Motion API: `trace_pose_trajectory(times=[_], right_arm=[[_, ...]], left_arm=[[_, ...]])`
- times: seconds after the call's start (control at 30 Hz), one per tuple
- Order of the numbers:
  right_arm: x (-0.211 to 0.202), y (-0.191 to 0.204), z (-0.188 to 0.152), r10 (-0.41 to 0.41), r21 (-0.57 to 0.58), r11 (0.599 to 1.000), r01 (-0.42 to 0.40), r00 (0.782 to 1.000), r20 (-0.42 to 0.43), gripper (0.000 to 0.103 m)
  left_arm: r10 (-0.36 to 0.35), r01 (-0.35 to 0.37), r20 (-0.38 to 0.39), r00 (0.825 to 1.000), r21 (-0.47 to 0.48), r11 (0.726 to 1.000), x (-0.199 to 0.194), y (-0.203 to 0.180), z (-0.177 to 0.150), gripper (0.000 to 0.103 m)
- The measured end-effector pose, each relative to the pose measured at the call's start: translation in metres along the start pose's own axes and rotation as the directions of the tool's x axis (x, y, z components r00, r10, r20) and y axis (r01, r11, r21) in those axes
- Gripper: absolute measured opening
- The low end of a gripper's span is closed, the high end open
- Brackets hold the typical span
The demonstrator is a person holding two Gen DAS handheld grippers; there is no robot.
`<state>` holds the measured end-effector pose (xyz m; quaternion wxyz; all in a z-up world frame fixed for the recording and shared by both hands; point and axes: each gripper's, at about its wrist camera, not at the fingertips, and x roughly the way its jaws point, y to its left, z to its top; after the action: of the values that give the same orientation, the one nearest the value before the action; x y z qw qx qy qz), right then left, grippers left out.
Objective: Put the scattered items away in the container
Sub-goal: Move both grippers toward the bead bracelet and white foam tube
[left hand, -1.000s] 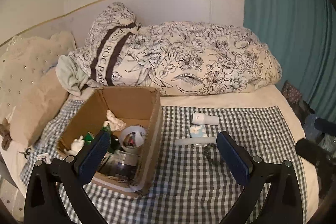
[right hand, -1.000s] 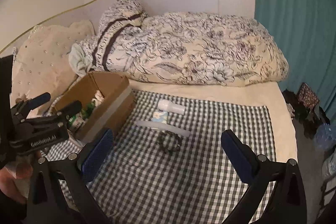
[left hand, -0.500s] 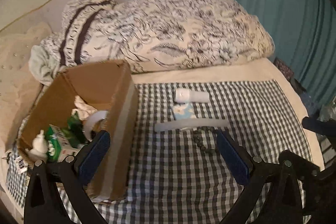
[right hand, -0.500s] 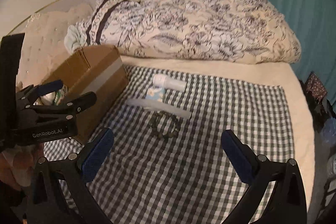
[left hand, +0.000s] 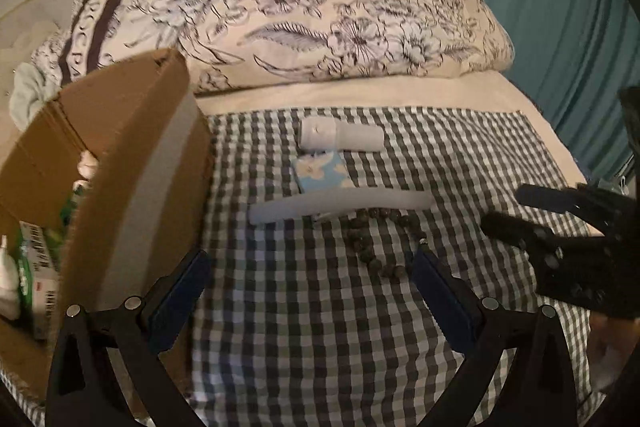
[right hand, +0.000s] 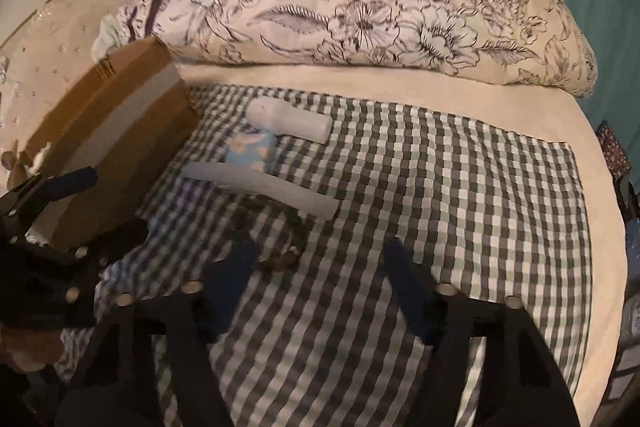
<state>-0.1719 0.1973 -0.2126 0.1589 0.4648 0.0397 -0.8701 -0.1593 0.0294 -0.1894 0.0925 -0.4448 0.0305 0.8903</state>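
— Right gripper [right hand: 320,267] is seen low over the gingham cloth [right hand: 440,187], and its jaws are closing; nothing is pinched yet. The bead bracelet [right hand: 276,239] is lying just ahead of it, more to the side of its left finger than in the middle of the gap.

— And the left gripper [left hand: 312,283]?

— It is held spread wide, with only cloth between the pads. In its own view the same bracelet [left hand: 380,243] is found close to its right finger [left hand: 440,291], so both tools are near, but the right one is judged to be nearer (its left finger almost touches the beads).

— How are the other things placed?

— Behind the bracelet a long pale strip [left hand: 340,205] is laid across the view, with its long axis from side to side. Further back a small blue flowered packet [left hand: 322,173] and a white bottle [left hand: 340,137] on its side are seen. The cardboard box [left hand: 120,155], partly filled already, stands to the left of all of them.

— So what is needed for the next move?

— Probably the right gripper must be shifted a little leftward, so that the beads are taken between the pads and not pushed away.
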Motion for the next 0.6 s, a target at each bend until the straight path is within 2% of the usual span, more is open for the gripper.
trace_pose_trajectory(times=[0.27, 0.33, 0.6], right_arm=[[0.056, 0.006, 0.012, -0.011, -0.09, 0.996, 0.006, 0.998, -0.065, 0.053], [0.067, 0.003, 0.014, 0.001, -0.097, 0.995, -0.009, 0.997, -0.082, 0.046], [0.099, 0.002, 0.023, 0.017, -0.109, 0.994, -0.029, 0.994, -0.107, 0.045]], left_arm=[[-0.02, 0.02, -0.047, 0.999, -0.006, 1.0, 0.036, -0.005, -0.001, 0.103], [-0.025, 0.025, -0.057, 0.998, -0.014, 1.0, 0.044, -0.005, -0.002, 0.103], [-0.035, 0.033, -0.094, 0.995, -0.025, 0.999, 0.07, -0.009, -0.01, 0.103]])
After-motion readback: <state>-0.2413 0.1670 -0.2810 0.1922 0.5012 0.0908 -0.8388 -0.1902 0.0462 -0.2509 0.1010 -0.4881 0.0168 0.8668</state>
